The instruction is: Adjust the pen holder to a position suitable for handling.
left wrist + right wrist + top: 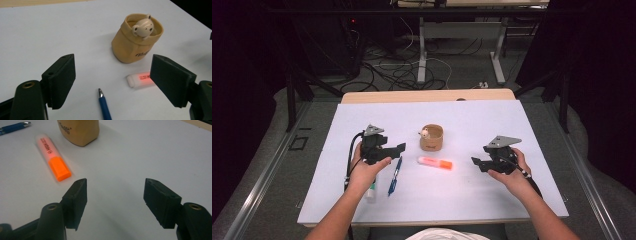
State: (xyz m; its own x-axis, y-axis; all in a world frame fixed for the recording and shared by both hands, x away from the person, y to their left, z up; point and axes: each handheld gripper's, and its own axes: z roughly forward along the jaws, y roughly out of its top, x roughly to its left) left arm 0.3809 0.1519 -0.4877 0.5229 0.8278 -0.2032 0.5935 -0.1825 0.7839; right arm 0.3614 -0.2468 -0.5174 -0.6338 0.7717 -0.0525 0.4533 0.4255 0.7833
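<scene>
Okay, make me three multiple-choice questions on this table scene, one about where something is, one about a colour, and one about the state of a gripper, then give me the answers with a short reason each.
1. Where does the orange highlighter lie?
A. inside the tan pouch
B. on the white table top, on the near side of the tan pouch
C. between the left gripper's jaws

2. What colour is the pen?
A. blue
B. green
C. red

3. How do the jaws of the right gripper stand?
A. clamped on the highlighter
B. clamped on the pen
C. apart, with nothing between them

Answers:
1 B: the high view shows it flat on the table top, just nearer the person than the tan pouch.
2 A: its barrel is blue in the left gripper view.
3 C: the right gripper view shows bare table between the two pads.
</scene>
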